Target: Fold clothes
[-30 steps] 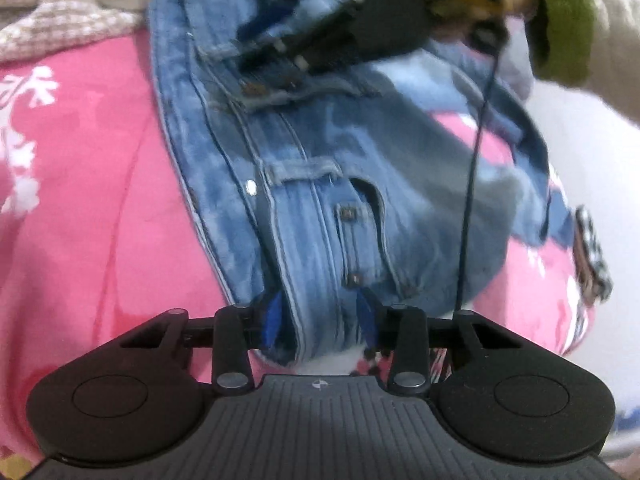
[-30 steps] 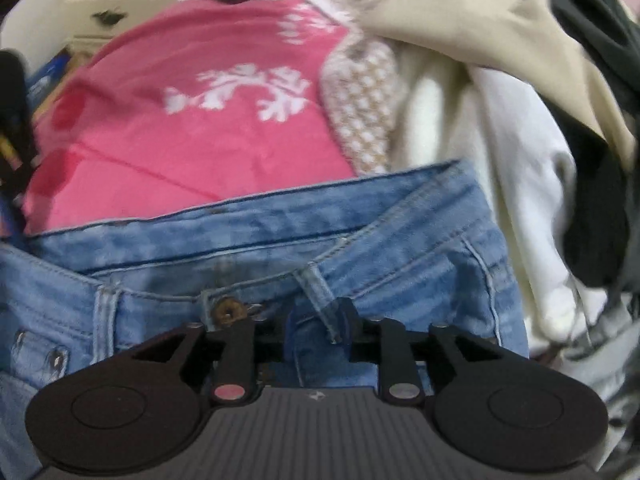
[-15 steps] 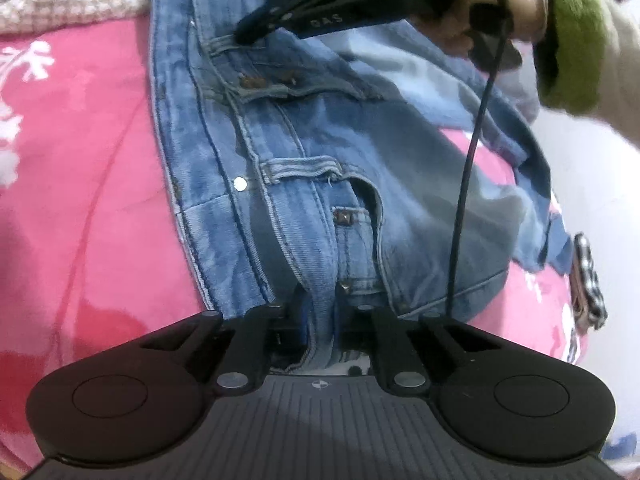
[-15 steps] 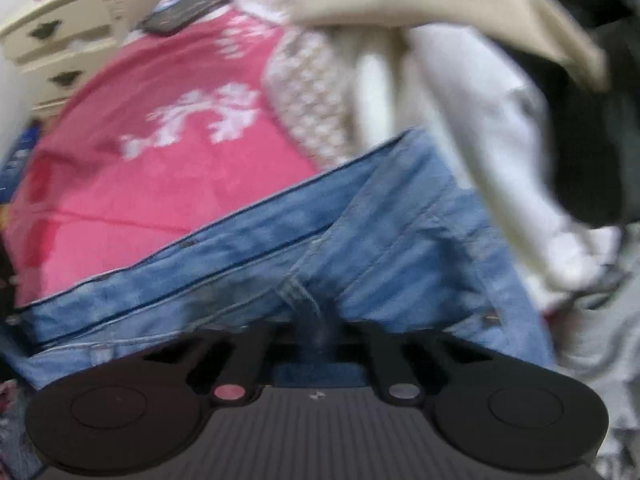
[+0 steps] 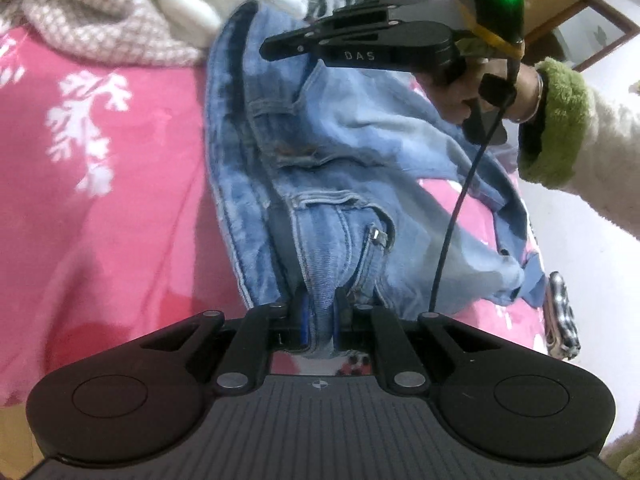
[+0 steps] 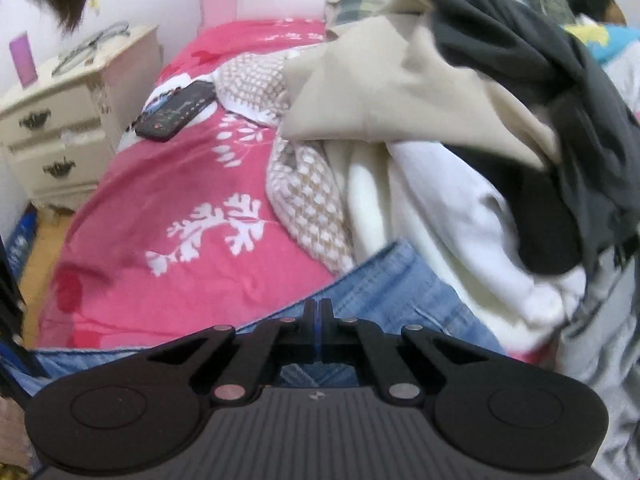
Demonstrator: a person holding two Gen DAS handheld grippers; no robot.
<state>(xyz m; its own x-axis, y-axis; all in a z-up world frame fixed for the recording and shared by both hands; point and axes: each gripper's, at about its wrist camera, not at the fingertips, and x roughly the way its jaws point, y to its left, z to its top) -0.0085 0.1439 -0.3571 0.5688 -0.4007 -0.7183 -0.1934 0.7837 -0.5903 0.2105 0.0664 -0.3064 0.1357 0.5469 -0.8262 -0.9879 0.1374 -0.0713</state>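
Note:
Blue jeans (image 5: 320, 184) lie waist-up across a pink bedspread (image 5: 120, 220). My left gripper (image 5: 320, 312) is shut on a bunched fold of the waistband beside the fly zip. In the left wrist view my right gripper (image 5: 272, 46) is at the top, held by a hand (image 5: 472, 92) in a green-cuffed sleeve, and the denim rises up to it. In its own view the right gripper (image 6: 319, 308) has its jaws pressed together at the jeans' (image 6: 400, 280) waistband edge. What the pads pinch is hidden under them.
A pile of beige, white, checked and dark grey clothes (image 6: 440, 140) crowds the right side of the bed. A dark phone (image 6: 176, 114) lies on the bedspread (image 6: 180, 260) near a cream nightstand (image 6: 52, 136). A black cable (image 5: 452, 220) hangs over the jeans. A small patterned object (image 5: 560, 316) lies by the bed edge.
Both grippers went from open around the waistband to shut on it. Both have since lifted, the right one rolling and tilting up, and the denim has risen and bunched.

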